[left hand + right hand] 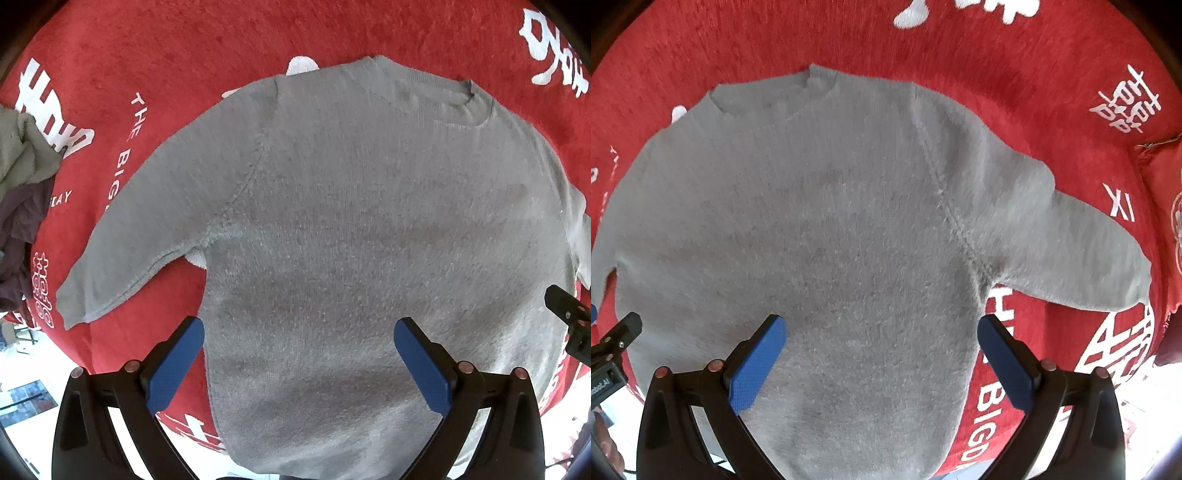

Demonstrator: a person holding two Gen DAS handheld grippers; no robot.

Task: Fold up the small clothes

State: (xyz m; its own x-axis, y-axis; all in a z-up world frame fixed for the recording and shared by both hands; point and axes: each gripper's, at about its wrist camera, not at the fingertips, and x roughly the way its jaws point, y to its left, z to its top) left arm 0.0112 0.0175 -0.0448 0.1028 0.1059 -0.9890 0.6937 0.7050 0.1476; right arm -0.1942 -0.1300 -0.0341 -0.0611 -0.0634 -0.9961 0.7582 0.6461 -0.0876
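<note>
A small grey sweater point(351, 229) lies flat and spread out on a red printed cloth point(147, 55), neck away from me and both sleeves angled outward. My left gripper point(299, 332) is open and empty above the sweater's lower left part, near the left side seam. My right gripper point(881, 328) is open and empty above the sweater point(812, 221) at its lower right part. The left sleeve point(147, 236) and the right sleeve point(1071, 240) lie flat on the cloth. Each view shows the other gripper's black body at its edge.
A heap of other clothes, grey-green and dark purple point(22, 192), lies at the left edge of the red cloth. The red cloth point(1034, 74) has white lettering and hangs over the table's near edge; floor shows below at the lower left.
</note>
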